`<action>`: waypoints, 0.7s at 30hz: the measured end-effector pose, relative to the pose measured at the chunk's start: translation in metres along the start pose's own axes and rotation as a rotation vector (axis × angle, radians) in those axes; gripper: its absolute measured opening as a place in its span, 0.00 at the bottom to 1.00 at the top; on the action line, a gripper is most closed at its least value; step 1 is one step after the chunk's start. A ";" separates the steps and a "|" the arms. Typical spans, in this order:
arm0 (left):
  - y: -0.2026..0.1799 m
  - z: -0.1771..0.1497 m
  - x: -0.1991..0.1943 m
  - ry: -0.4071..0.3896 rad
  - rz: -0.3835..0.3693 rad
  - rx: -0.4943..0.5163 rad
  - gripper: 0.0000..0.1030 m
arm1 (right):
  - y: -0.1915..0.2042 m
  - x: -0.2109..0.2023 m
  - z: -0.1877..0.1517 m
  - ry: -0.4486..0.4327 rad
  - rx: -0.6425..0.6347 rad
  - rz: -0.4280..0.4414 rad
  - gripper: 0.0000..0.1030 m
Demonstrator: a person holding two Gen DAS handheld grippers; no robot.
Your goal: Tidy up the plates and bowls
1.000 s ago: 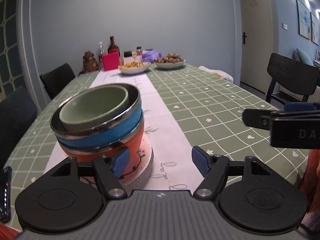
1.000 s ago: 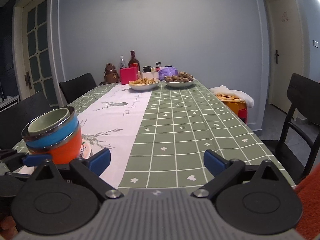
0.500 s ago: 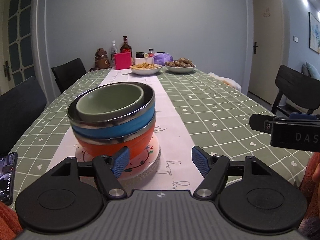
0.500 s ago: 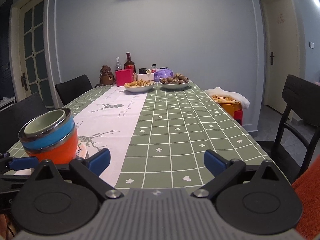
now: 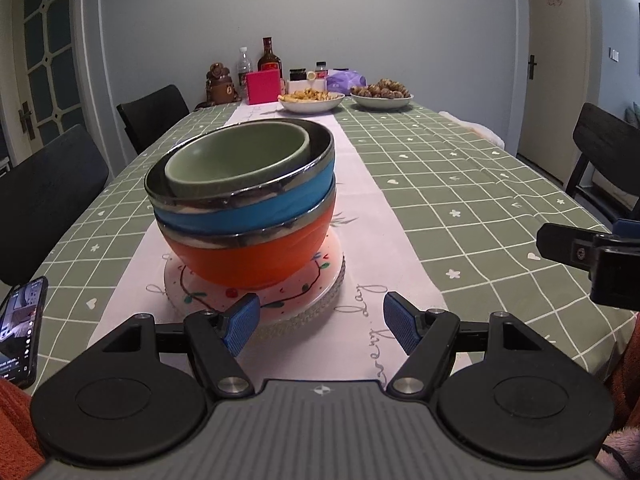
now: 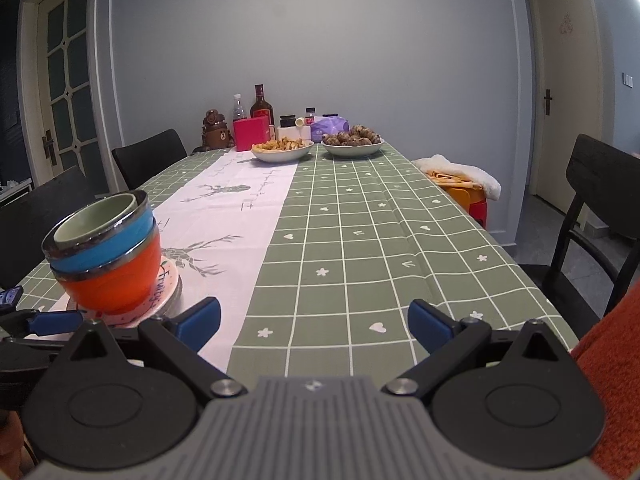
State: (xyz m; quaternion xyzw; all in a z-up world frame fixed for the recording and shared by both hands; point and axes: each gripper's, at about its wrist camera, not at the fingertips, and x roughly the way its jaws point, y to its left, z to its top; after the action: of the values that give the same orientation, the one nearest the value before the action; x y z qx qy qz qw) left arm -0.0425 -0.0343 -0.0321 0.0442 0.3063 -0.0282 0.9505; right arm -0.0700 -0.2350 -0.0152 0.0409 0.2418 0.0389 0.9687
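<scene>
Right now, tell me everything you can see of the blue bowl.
The blue bowl is the middle one of a nested stack. It looks like smooth blue plastic outside with a shiny metal rim and liner. It sits tilted inside the orange bowl, which rests on a decorated plate on the table runner. A smaller green bowl sits inside it, off to one side. Neither gripper touches it.

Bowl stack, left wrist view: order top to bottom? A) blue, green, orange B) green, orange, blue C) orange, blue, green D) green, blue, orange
D: the green bowl nests in the blue bowl, which sits in the orange bowl on the patterned plate.
</scene>
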 end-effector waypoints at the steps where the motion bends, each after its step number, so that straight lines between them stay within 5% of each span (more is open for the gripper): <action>1: 0.000 0.000 0.000 0.001 0.001 -0.001 0.81 | 0.000 -0.001 0.000 -0.001 -0.003 0.002 0.95; 21: 0.004 0.001 0.004 0.014 -0.002 -0.019 0.81 | 0.002 0.003 0.000 0.009 -0.017 0.062 0.95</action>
State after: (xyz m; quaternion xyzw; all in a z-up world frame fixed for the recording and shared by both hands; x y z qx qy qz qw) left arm -0.0385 -0.0303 -0.0330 0.0348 0.3132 -0.0259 0.9487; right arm -0.0675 -0.2324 -0.0160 0.0399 0.2447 0.0710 0.9662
